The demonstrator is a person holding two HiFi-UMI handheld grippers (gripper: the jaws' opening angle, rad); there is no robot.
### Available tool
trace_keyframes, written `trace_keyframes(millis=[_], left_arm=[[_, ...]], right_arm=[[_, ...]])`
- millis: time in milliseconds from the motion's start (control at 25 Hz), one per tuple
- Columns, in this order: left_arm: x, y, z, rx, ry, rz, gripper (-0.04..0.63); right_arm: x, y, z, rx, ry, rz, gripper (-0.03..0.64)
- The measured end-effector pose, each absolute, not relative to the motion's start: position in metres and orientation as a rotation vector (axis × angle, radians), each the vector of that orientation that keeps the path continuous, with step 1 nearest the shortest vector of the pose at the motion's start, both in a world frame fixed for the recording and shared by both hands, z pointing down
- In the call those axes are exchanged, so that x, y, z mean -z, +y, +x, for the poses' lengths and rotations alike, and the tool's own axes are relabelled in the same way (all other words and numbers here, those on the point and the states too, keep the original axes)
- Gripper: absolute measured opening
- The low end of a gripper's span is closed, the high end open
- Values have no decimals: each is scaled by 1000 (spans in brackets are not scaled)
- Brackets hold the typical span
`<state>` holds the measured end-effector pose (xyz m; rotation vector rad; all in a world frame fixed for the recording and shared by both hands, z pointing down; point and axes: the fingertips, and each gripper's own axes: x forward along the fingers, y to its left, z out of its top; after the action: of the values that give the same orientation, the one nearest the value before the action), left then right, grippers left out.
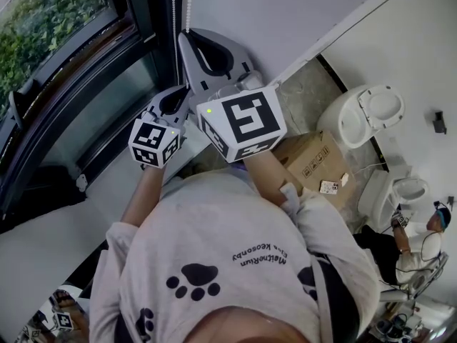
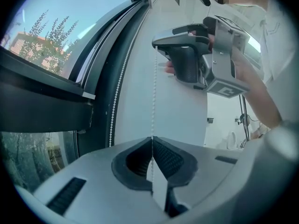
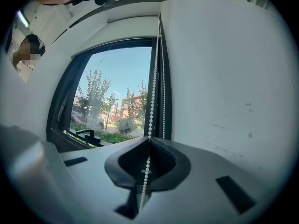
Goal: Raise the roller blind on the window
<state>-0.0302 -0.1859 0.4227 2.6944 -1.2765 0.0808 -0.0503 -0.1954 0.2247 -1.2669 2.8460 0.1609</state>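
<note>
The window [image 3: 117, 97] takes up most of the scene: clear glass in a dark, smooth frame [image 1: 107, 56], with trees and sky outside. The glass looks uncovered in every view. A thin pale bar [image 3: 133, 18] above the window's top edge is probably the blind's roller, though that cannot be told for sure. A flat, matt white wall [image 1: 285, 13] runs beside the frame.

The chain [image 3: 153, 92] hangs in the corner between frame and wall as two strands side by side, placed there so the blind can be worked from the edge.

Both grippers are smooth, pale grey plastic wedges, each with a black-and-white marker cube. The right gripper [image 3: 149, 141] is clenched on one strand, which passes straight through the seam between its jaws. The left gripper [image 2: 152, 139] is clamped on the same strand, lower down, with the right gripper just above it. This stacking suits a hand-over-hand pull: one gripper can keep the strand taut while the other moves to a new hold. Which way the strand must travel to raise the blind cannot be read from here.

The pads [image 2: 168, 157] are dark and finely ribbed, likely rubbery, which should stop a slippery chain sliding through them. The chain is made of small white round beads, evenly spaced on a thin cord.
</note>
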Motion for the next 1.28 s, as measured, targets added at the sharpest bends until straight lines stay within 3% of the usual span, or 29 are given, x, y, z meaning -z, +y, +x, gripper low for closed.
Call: trace_keyframes(millis=[720, 1280], left_arm=[[-423, -183, -27, -72, -1267, 2693, 14], [-485, -171, -38, -155, -1268, 2623, 15]], right_arm=[[-226, -195, -51, -191, 2852, -1280, 11], [-291, -192, -51, -127, 2925, -1350, 11]])
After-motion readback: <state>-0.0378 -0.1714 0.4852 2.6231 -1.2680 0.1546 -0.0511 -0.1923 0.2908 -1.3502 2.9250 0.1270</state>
